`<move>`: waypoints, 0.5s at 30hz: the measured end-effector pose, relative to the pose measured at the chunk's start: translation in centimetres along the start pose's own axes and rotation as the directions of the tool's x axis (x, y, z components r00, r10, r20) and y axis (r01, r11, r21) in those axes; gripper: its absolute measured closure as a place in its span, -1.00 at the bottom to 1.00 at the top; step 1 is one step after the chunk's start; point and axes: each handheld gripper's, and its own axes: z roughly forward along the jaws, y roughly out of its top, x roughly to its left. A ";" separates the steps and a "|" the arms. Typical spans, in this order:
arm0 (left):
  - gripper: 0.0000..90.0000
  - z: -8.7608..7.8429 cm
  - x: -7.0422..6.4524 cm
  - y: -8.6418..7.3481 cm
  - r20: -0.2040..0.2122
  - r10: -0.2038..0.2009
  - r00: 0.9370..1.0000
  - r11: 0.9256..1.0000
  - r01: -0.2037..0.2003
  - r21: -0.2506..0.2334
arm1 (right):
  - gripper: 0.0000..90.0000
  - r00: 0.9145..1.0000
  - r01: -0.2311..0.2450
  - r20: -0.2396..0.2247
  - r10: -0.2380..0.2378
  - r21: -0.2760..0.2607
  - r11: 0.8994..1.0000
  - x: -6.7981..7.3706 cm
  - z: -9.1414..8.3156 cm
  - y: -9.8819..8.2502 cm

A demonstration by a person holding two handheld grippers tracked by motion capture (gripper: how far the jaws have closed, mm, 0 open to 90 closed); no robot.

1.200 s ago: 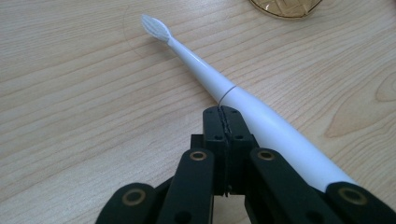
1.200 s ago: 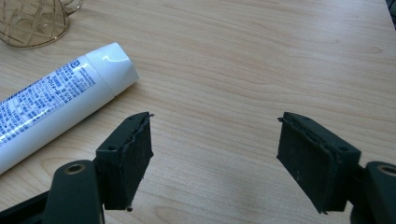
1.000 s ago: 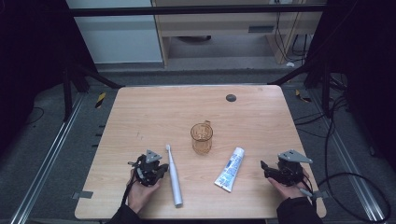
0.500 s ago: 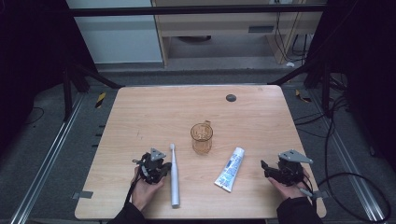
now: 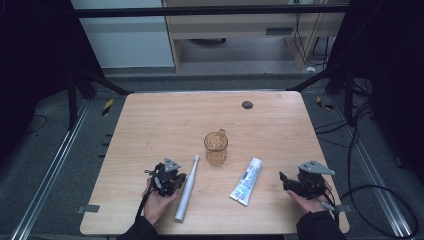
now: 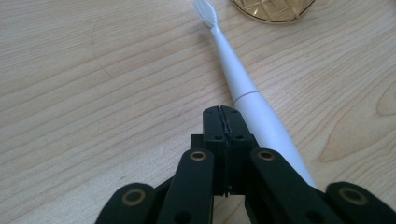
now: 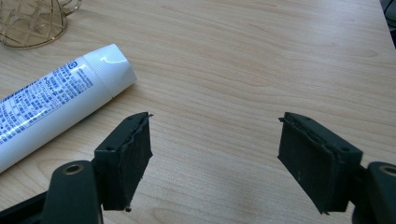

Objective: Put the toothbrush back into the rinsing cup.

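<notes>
Toothbrush (image 5: 186, 186) shifted rightward beside left claw (image 5: 172, 182).

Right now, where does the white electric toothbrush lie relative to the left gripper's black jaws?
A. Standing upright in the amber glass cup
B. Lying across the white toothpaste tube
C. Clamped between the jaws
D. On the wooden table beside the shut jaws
D: in the left gripper view the left gripper has its jaws pressed together with nothing between them, and the white electric toothbrush lies flat on the wooden table just alongside them.
</notes>
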 end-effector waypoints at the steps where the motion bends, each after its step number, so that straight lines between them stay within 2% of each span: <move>1: 0.99 -0.1 0.1 0.0 -0.002 -0.005 1.000 1.000 0.005 -0.006 | -0.44 1.000 0.000 0.000 0.000 0.000 1.000 0.0 0.0 0.0; 8: 0.96 -1.4 0.7 0.3 0.000 -0.016 1.000 0.999 0.016 -0.039 | -0.44 1.000 0.001 0.003 -0.001 -0.009 1.000 -0.1 -0.1 0.0; 15: 0.82 -3.5 1.3 0.6 0.018 -0.024 1.000 0.996 0.026 -0.082 | -0.44 1.000 -0.001 0.009 0.001 -0.015 1.000 -0.3 -0.2 0.0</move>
